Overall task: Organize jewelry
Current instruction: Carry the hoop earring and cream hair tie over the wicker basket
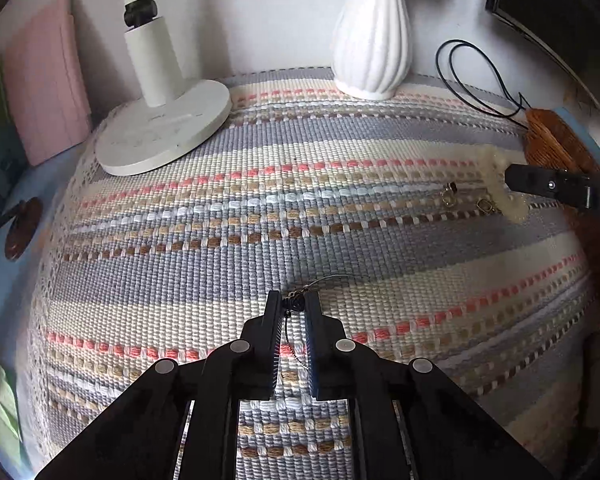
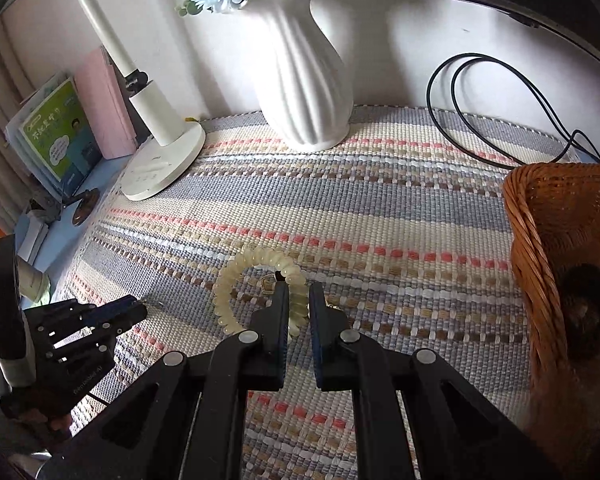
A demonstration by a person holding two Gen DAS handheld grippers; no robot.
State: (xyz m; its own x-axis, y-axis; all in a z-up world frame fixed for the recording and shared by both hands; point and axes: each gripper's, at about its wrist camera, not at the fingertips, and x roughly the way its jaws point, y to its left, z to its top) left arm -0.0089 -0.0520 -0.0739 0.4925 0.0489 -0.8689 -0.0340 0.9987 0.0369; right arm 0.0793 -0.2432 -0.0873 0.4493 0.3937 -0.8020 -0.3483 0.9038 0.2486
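- Lifting the pale beaded bracelet (image 2: 236,292) off the striped mat (image 2: 400,216), right gripper (image 2: 299,292) nearly shut, pinching its beads.
- Keep it pinched, carry to the wicker basket (image 2: 540,216) at right.
- Left gripper (image 1: 292,304) barely parted around a thin chain (image 1: 332,280), grip unclear.

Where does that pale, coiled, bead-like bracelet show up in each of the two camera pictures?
Left wrist view: the pale coiled bracelet is at the far right, mid-height, at the tip of the right gripper, beside the wicker basket.
Right wrist view: the bracelet is near the centre, a curled loop on the mat, with the gripper closed on its right side.
Shared landmark: the white ribbed vase at the back.
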